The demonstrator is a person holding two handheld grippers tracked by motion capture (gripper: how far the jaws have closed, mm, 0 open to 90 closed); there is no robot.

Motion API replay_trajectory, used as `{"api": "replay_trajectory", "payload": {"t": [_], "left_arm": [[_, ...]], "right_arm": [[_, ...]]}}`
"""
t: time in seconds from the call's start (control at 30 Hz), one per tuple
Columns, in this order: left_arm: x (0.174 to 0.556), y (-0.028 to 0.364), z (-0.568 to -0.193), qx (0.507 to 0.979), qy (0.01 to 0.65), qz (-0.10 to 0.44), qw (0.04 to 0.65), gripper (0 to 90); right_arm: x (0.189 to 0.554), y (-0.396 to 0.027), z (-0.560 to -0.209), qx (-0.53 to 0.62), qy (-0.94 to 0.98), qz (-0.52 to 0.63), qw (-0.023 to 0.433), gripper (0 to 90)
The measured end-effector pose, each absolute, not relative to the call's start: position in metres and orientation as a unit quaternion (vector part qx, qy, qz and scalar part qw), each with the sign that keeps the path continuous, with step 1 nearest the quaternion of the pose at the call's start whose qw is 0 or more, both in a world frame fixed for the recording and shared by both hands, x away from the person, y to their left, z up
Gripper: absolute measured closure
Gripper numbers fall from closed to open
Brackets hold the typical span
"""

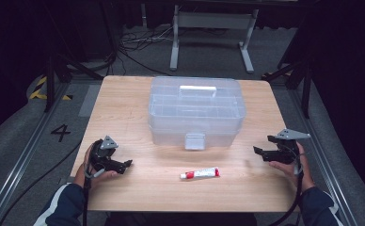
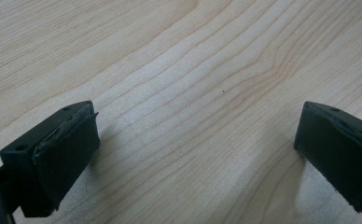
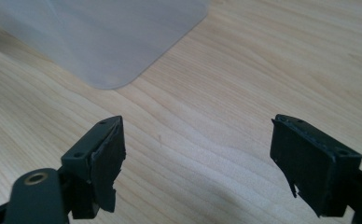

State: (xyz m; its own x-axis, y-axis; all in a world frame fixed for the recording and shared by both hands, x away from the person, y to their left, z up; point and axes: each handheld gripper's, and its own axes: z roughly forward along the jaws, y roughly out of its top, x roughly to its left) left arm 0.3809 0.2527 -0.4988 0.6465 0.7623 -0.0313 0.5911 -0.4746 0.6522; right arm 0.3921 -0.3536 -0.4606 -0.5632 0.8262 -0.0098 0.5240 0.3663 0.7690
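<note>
Tube lies between my grippers, untouched; left gripper and right gripper both jaws apart, empty. Next: reach inward, grasp tube.

table: light wood | clear storage box: centre-back | tube: front, apart from box

A red-and-white tube lies by a clear box.

Left gripper at seven o'clock, right gripper at four o'clock; both low, jaws spread wide, pointing inward.
</note>
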Motion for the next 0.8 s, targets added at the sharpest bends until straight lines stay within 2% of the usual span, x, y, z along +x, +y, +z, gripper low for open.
{"api": "replay_trajectory", "payload": {"t": [0.23, 0.8], "left_arm": [[0.381, 0.253, -0.499, 0.849, 0.399, 0.133, 0.322, 0.2], [0.381, 0.253, -0.499, 0.848, 0.400, 0.131, 0.321, 0.1]], "right_arm": [[0.388, -0.350, -0.440, 0.399, 0.806, 0.381, 0.215, 22.7], [0.409, -0.320, -0.347, 0.350, 0.793, 0.433, 0.250, 27.6]]}}
